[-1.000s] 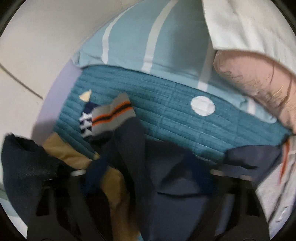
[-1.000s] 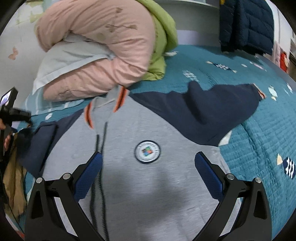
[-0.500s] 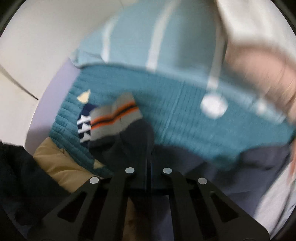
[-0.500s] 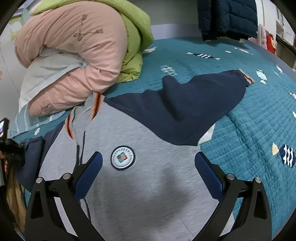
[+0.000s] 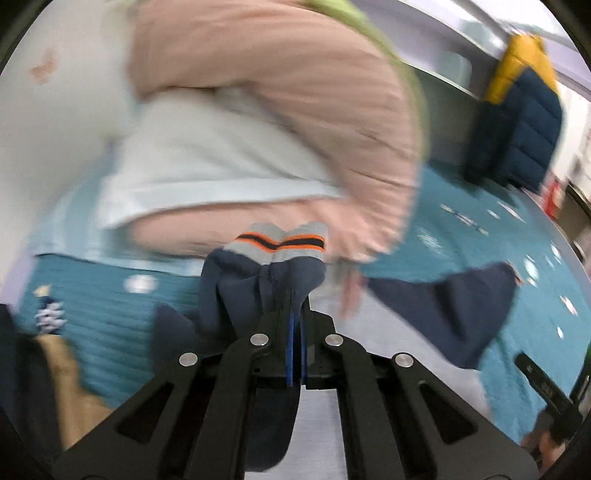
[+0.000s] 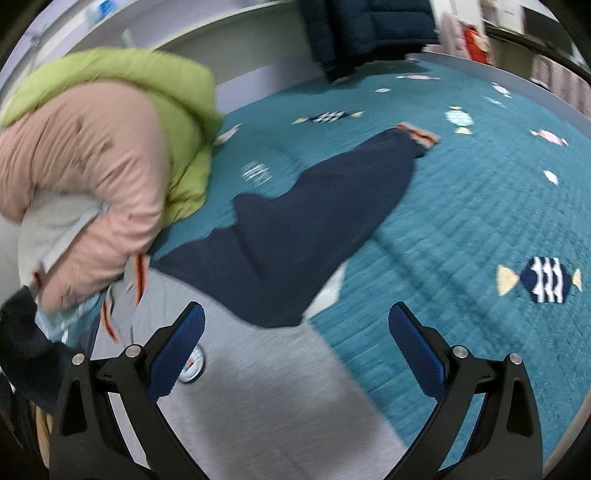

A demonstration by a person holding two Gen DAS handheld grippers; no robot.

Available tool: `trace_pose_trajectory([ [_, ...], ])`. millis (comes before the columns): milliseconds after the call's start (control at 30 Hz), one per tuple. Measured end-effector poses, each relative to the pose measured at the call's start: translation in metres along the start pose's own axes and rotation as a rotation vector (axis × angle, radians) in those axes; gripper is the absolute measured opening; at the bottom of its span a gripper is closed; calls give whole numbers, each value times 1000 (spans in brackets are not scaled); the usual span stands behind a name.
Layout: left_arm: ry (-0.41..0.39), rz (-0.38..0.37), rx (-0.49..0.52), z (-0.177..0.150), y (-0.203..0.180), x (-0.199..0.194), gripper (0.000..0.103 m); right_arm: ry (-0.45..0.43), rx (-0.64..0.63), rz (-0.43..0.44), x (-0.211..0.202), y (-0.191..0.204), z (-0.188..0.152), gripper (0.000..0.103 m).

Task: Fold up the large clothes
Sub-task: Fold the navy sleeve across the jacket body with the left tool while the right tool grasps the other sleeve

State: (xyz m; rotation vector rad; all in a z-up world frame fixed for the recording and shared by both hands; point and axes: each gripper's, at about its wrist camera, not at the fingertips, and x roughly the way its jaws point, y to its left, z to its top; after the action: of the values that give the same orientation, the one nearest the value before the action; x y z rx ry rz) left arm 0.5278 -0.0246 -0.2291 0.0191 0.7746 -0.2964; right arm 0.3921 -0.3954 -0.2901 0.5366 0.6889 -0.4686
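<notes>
Left tongs [image 5: 295, 314] are clamping the navy sleeve [image 5: 258, 277] near its striped cuff, holding it over the grey jacket [image 6: 258, 387] lying on the bed [image 6: 480, 221]. Right tongs [image 6: 295, 343] are hanging apart; other sleeve [image 6: 314, 229] is running away up-right, nearer them.

We see a bed under a teal quilted bedspread [image 6: 461, 221] stitched with small fish and candy shapes. At its head lies a rolled heap of bedding: a pink quilt [image 6: 92, 177] wrapped around a pale sheet, with a lime-green layer [image 6: 155, 81] on top. Behind it stands a plain whitish wall [image 5: 48, 122], blurred in the left wrist view. Beyond the far edge of the bed hangs a dark blue padded coat [image 6: 362, 29] with a yellow upper part [image 5: 521, 62].
</notes>
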Motion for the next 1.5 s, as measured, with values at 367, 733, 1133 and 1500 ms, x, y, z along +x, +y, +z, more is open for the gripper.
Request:
trace_pose_trajectory([
  [367, 307, -176, 30, -86, -109, 125, 15, 38, 63, -55, 11, -49, 13, 96],
  [733, 280, -221, -100, -90, -123, 97, 80, 15, 188, -16, 32, -108, 40, 96],
  [1133, 160, -199, -1, -97, -121, 71, 90, 42, 311, 245, 137, -159, 133, 96],
  [1500, 110, 190, -116, -74, -51, 56, 90, 122, 323, 364, 184, -160, 155, 5],
])
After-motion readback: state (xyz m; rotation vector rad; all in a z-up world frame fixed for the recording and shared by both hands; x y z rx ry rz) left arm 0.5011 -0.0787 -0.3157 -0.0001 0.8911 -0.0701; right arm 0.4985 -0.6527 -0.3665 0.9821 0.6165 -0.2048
